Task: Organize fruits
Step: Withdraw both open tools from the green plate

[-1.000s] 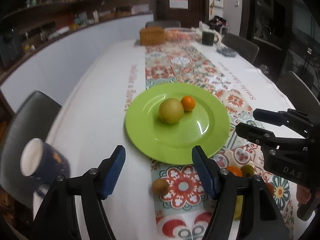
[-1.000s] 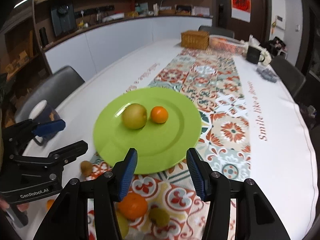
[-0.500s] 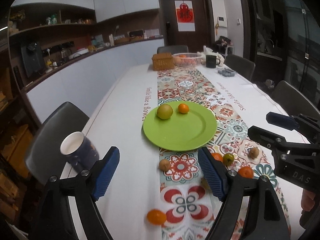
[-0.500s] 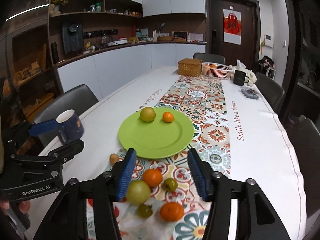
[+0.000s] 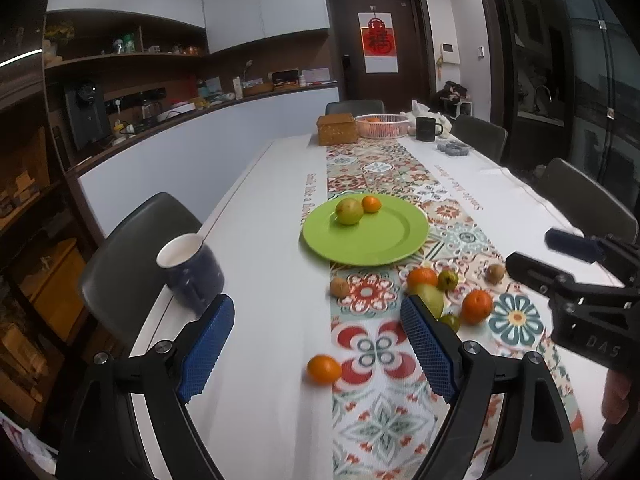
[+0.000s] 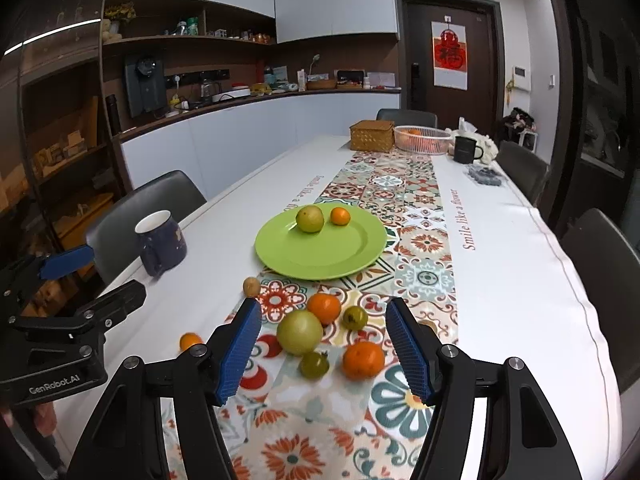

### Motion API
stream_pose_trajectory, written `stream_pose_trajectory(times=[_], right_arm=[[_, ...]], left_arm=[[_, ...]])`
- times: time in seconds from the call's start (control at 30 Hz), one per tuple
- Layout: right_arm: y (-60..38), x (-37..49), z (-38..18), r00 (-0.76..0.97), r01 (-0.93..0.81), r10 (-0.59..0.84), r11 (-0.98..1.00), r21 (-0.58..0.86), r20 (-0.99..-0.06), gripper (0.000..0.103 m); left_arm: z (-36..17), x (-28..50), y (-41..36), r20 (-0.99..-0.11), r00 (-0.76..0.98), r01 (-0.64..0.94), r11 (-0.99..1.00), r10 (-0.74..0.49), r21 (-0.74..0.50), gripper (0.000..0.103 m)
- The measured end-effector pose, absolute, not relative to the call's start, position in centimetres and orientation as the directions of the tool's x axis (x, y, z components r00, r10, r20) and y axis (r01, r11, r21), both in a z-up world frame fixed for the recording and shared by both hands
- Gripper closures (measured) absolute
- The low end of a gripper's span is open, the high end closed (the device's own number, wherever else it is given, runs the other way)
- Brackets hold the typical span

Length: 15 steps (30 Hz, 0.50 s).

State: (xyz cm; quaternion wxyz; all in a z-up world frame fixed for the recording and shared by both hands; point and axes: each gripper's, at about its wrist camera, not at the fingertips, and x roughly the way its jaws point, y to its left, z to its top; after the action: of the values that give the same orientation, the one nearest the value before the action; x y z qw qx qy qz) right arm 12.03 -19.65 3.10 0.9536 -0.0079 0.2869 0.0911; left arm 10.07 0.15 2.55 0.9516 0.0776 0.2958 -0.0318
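A green plate (image 5: 396, 250) (image 6: 276, 254) on the patterned runner holds a yellow-green fruit (image 5: 349, 211) (image 6: 309, 219) and a small orange (image 5: 371, 204) (image 6: 340, 216). Several loose fruits lie nearer: oranges (image 6: 324, 308) (image 6: 363, 360), a large pale green fruit (image 6: 299, 332), small green ones (image 6: 355, 317) (image 6: 314, 365), a brown kiwi (image 5: 339, 287) (image 6: 251, 286) and an orange (image 5: 324, 369) (image 6: 190, 341) at the runner's left edge. My left gripper (image 5: 316, 344) is open and empty above the table. My right gripper (image 6: 324, 346) is open and empty over the fruit cluster.
A dark blue mug (image 5: 192, 272) (image 6: 160, 242) stands at the table's left edge beside a grey chair (image 5: 136, 248). At the far end are a wicker box (image 6: 372, 136), a white basket (image 6: 422, 140), a black mug (image 6: 466, 150) and chairs on the right.
Both grippers have pulled back and risen from the plate, so the loose fruits and the mug have come into view. Both stay open and empty.
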Motion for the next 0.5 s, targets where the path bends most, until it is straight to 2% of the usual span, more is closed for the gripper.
stream_pose_trajectory(times=[0.27,0.5], right_arm=[[-18.3,8.5,2.3,0.851,-0.187,0.137,0.981,-0.050,-0.506,0.038],[-17.4,7.9,0.7,0.831,-0.224,0.157,0.973,-0.063,-0.533,0.038]], left_arm=[[1.0,7.2,1.2,-0.562,0.827,0.084,0.991,-0.008,0.109,0.017],[-0.1,5.9,1.7,-0.547,0.837,0.063,0.990,0.016,0.125,0.017]])
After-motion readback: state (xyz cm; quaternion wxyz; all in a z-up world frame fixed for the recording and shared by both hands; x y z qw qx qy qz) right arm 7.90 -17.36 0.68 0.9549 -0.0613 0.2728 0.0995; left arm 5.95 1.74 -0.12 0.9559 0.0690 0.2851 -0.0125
